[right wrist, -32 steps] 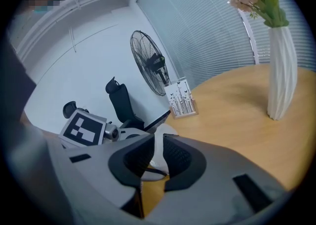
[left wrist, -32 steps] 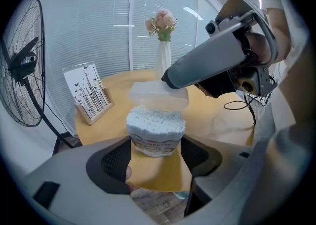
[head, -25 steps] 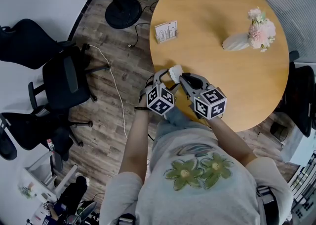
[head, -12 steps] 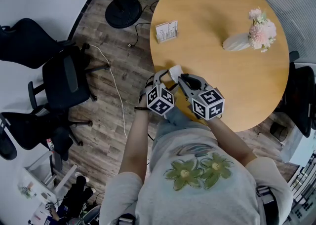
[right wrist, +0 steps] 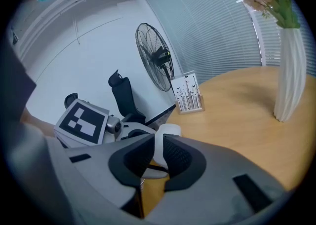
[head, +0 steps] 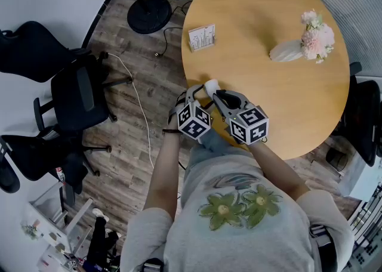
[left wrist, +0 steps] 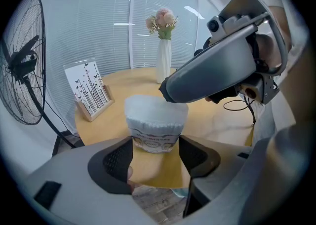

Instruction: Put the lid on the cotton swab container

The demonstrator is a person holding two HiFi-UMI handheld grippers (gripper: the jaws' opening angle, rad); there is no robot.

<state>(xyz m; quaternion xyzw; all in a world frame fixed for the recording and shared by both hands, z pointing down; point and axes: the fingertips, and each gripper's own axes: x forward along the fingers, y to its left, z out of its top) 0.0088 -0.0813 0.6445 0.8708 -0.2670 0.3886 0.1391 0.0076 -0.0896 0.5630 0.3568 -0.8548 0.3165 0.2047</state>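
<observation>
The cotton swab container (head: 212,87) stands near the round table's edge closest to me. Its white lid (left wrist: 155,108) sits on top of it. My left gripper (left wrist: 155,145) has the container's body between its jaws. Those jaws have just been closing, and the pads (left wrist: 118,157) lie against its sides. My right gripper (head: 219,93) comes in from the right and is shut on the lid's rim (right wrist: 165,132). In the left gripper view its tip (left wrist: 165,93) rests at the lid's far right edge. The container's base is hidden in the head view.
On the wooden table (head: 268,98), a patterned card in a wooden stand (head: 201,37) sits farther back. A white vase of pink flowers (head: 298,47) lies to the right. A floor fan (head: 146,11) and black office chairs (head: 77,95) stand left of the table.
The right gripper has edged slightly to the left over the container. The left gripper and the container have stayed where they were.
</observation>
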